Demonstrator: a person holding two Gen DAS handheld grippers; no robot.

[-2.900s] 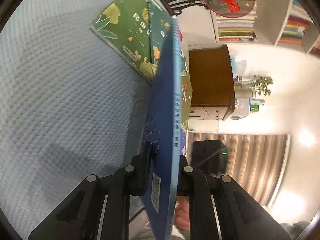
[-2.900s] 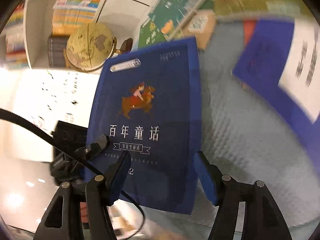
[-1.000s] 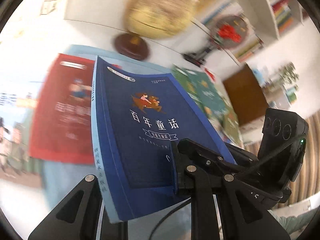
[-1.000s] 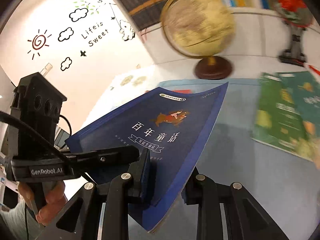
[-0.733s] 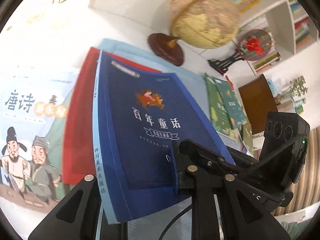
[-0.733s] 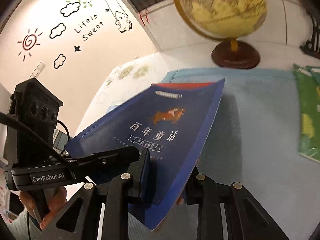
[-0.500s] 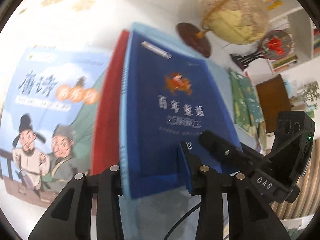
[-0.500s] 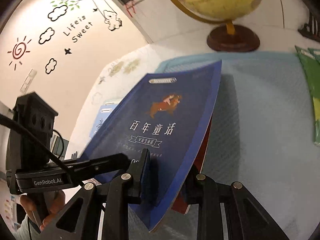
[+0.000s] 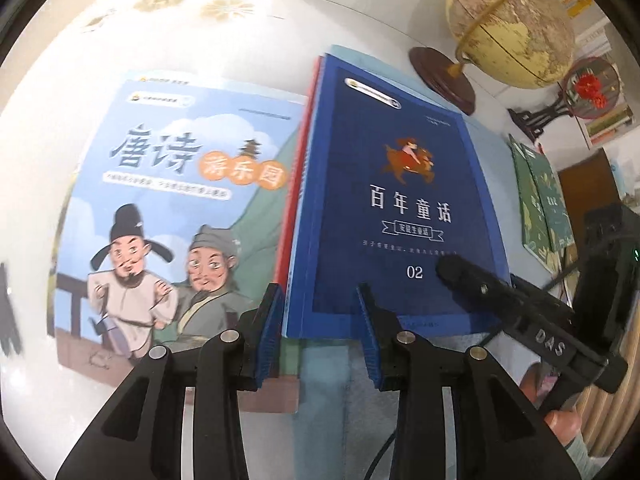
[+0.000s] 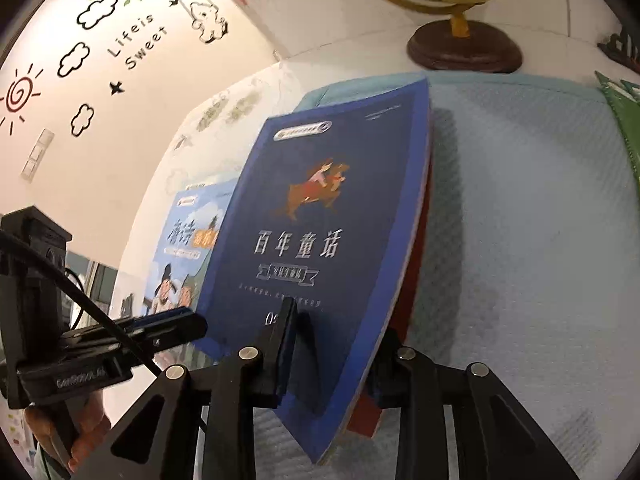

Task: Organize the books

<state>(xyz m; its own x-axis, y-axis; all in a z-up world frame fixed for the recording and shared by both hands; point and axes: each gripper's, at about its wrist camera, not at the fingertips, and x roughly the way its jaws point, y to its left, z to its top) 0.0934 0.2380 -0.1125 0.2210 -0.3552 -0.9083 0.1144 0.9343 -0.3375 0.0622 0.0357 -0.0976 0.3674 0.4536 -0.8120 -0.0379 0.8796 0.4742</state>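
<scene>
The left gripper [image 9: 320, 320] now stands with its jaws parted, the dark blue paperback storybook with a rider on its cover [image 9: 396, 208] lying between and beyond the blue pads without either pad pressing it; half a second ago those same pads were closed tighter around the book's near left corner, so this gripper has let go. The right gripper [image 10: 332, 364] has not: its jaws remain clamped on the book's near right edge, one finger on the cover and the other underneath, and from the right wrist view that side of the book is still tilted up off the pile. The book has come down from the air, where both grippers carried it a second ago, onto a red-covered book [image 9: 298, 184] of which only a strip shows along the left edge and at the near right corner. Just left of the pile lies a light blue picture book showing two cartoon men in old robes [image 9: 176, 216], all on the white worktop [image 9: 48, 92] and the pale blue textured mat [image 10: 520, 208]. A yellowish globe on a dark wooden base [image 9: 508, 24] stands at the far right, and green-covered books [image 9: 540, 196] lie well apart to the right. The stacking step looks nearly finished; what remains, I judge, is for the right gripper to release so the blue book settles flat and square on the red one.
</scene>
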